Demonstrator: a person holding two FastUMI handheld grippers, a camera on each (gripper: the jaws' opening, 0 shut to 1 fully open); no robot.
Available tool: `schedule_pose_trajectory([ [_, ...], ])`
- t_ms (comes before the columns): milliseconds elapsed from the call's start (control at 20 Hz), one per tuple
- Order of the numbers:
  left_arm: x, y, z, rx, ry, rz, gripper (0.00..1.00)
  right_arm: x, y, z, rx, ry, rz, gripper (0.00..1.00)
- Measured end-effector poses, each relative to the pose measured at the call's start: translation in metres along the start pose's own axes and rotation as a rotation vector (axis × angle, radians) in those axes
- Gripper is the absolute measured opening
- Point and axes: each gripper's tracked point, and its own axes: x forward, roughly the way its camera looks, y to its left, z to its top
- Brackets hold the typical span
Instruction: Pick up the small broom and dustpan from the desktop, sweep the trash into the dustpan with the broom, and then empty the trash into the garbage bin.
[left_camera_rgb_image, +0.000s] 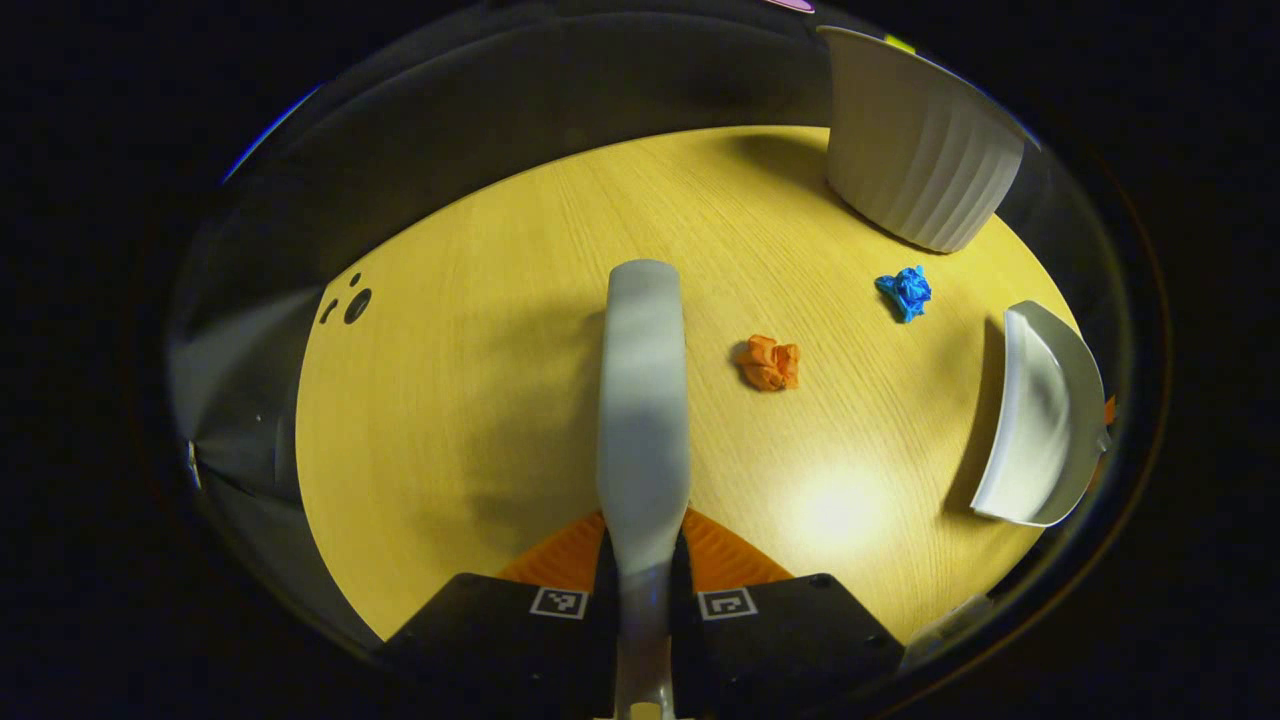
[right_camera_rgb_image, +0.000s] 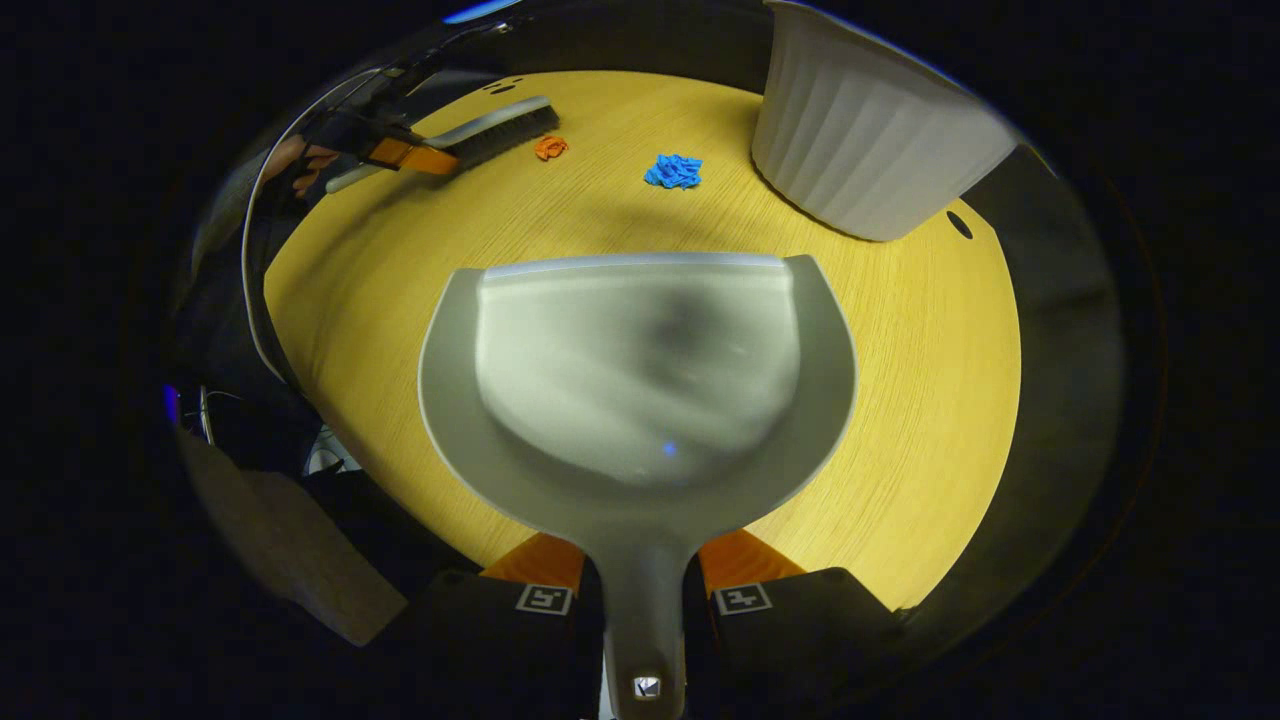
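My left gripper (left_camera_rgb_image: 644, 560) is shut on the handle of the small grey broom (left_camera_rgb_image: 644, 400), which reaches forward over the yellow desktop (left_camera_rgb_image: 480, 400). A crumpled orange scrap (left_camera_rgb_image: 769, 362) lies just right of the broom's far end, and a blue scrap (left_camera_rgb_image: 906, 291) lies farther right. In the right gripper view, my right gripper (right_camera_rgb_image: 642, 590) is shut on the handle of the grey dustpan (right_camera_rgb_image: 640, 370), held above the desktop (right_camera_rgb_image: 900, 400). Beyond its lip lie the blue scrap (right_camera_rgb_image: 673, 171) and the orange scrap (right_camera_rgb_image: 550, 148), with the broom (right_camera_rgb_image: 480, 132) and the left gripper (right_camera_rgb_image: 405, 155) far off at the upper left. The dustpan (left_camera_rgb_image: 1040, 420) also stands at the right of the left gripper view.
A white ribbed garbage bin (right_camera_rgb_image: 860, 150) stands at the far right of the desktop, near the blue scrap; it is at the upper right in the left gripper view too (left_camera_rgb_image: 915, 150). Small dark holes (left_camera_rgb_image: 356, 305) mark the desktop's left part. A hand (right_camera_rgb_image: 300, 165) holds the far gripper.
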Motion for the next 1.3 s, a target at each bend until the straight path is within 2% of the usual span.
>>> schedule_pose_trajectory([
  [300, 0.011, -0.032, 0.027, 0.097, -0.004, -0.02, 0.24, 0.014, -0.011, 0.012, -0.027, 0.02, 0.027, 0.37],
  [400, 0.013, -0.047, 0.036, 0.116, -0.006, -0.038, 0.26, 0.017, -0.013, 0.015, -0.029, 0.019, 0.038, 0.34],
  [550, 0.018, -0.073, 0.047, 0.147, -0.011, -0.067, 0.24, 0.022, -0.019, 0.019, -0.048, 0.014, 0.039, 0.37],
  [600, 0.019, -0.082, 0.049, 0.157, -0.011, -0.079, 0.25, 0.022, -0.02, 0.021, -0.056, 0.012, 0.04, 0.34],
  [650, 0.019, -0.092, 0.052, 0.166, -0.013, -0.094, 0.26, 0.022, -0.023, 0.021, -0.063, 0.012, 0.04, 0.39],
  [900, 0.011, -0.141, 0.057, 0.249, -0.015, -0.202, 0.26, 0.028, -0.028, 0.023, -0.091, 0.005, 0.035, 0.37],
  [1050, 0.005, -0.173, 0.051, 0.299, 0.003, -0.308, 0.26, 0.031, -0.033, 0.023, -0.106, -0.007, 0.04, 0.39],
  [1150, -0.001, -0.191, 0.045, 0.337, 0.013, -0.367, 0.26, 0.029, -0.031, 0.023, -0.109, -0.014, 0.044, 0.37],
  [1250, -0.011, -0.207, 0.038, 0.341, 0.048, -0.438, 0.24, 0.03, -0.031, 0.025, -0.117, -0.028, 0.045, 0.36],
  [1300, -0.016, -0.214, 0.035, 0.328, 0.064, -0.471, 0.26, 0.033, -0.032, 0.025, -0.12, -0.032, 0.047, 0.37],
])
